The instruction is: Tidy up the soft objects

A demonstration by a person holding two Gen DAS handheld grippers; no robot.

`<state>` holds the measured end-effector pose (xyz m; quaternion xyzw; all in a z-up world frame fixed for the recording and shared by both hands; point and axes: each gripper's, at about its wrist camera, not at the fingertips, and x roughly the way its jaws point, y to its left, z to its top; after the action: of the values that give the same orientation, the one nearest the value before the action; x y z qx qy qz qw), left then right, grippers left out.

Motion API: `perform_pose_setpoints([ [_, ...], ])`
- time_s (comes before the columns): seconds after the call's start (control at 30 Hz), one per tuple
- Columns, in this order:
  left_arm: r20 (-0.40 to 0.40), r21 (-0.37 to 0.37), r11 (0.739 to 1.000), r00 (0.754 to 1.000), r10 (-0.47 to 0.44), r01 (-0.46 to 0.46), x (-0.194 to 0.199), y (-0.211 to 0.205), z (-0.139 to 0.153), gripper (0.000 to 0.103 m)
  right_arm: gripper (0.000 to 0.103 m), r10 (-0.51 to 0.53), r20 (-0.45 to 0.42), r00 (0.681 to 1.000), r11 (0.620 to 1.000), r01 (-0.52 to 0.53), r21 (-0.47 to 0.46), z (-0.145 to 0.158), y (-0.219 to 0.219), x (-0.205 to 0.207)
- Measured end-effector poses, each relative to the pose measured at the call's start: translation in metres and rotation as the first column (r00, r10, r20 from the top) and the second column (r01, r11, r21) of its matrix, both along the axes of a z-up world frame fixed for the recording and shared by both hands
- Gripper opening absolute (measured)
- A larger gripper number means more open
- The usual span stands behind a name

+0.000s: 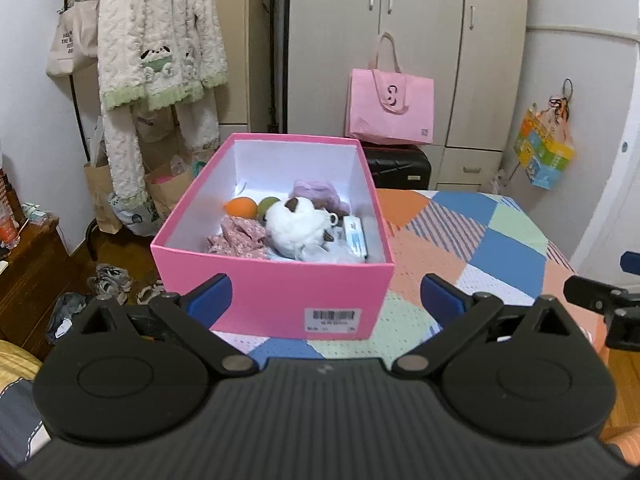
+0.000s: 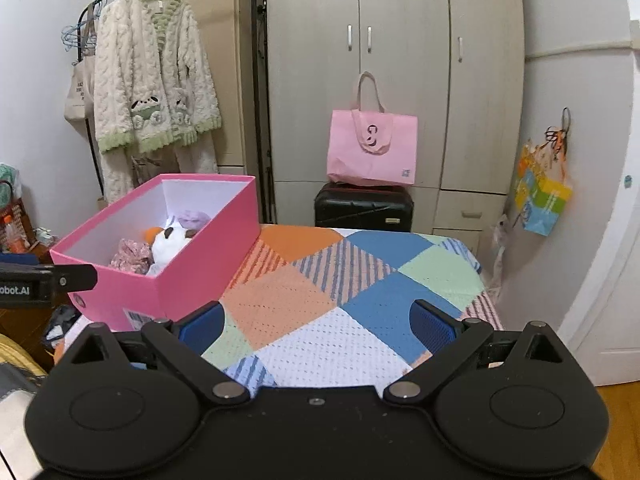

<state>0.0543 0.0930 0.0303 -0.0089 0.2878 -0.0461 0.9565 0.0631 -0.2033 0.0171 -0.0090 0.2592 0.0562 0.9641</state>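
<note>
A pink box (image 1: pixel 276 292) stands on the patchwork-covered table (image 1: pixel 480 240). Inside lie a white plush toy (image 1: pixel 296 224), an orange ball (image 1: pixel 241 207), a green ball (image 1: pixel 267 205), a purple soft thing (image 1: pixel 316 194), a floral cloth (image 1: pixel 240 236) and a small packet (image 1: pixel 355 236). My left gripper (image 1: pixel 326 300) is open and empty, just in front of the box's near wall. My right gripper (image 2: pixel 318 324) is open and empty over the table, right of the pink box (image 2: pixel 208 264). The plush toy (image 2: pixel 170 246) and floral cloth (image 2: pixel 132 256) show there too.
A pink tote bag (image 2: pixel 372 148) sits on a black suitcase (image 2: pixel 362 208) before the wardrobe. A fluffy robe (image 2: pixel 152 80) hangs on a rack at left. A colourful bag (image 2: pixel 540 200) hangs on the right wall. Shoes (image 1: pixel 108 280) lie on the floor.
</note>
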Motion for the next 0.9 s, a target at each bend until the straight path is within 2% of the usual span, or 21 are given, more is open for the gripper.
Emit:
perform_pose_setpoints([
  [0.2,0.008,0.058,0.998,1.000,-0.027,0.027,-0.016,-0.014,0.002,0.102,0.101,-0.057,0.005,0.998,0.998,0.057,0.014,0.004,-0.002,-0.023],
  [0.37,0.046,0.045,0.999,0.999,-0.008,0.005,-0.030,-0.017,0.003,0.102,0.101,-0.086,0.019,0.996,0.996,0.085,0.038,0.011,-0.007,-0.038],
  [0.5,0.068,0.061,0.998,0.998,0.010,-0.014,-0.038,-0.019,0.001,0.102,0.101,-0.108,0.038,0.993,0.994,0.108,0.017,0.011,-0.008,-0.046],
  [0.73,0.105,0.039,0.999,0.994,0.003,-0.007,-0.048,-0.020,-0.005,0.102,0.101,-0.105,0.073,0.992,0.994,0.103,0.023,0.006,-0.010,-0.056],
  [0.9,0.121,0.058,0.998,0.993,-0.008,0.001,-0.051,-0.021,-0.010,0.102,0.101,-0.144,0.099,0.985,0.990,0.144,0.003,0.003,-0.007,-0.060],
])
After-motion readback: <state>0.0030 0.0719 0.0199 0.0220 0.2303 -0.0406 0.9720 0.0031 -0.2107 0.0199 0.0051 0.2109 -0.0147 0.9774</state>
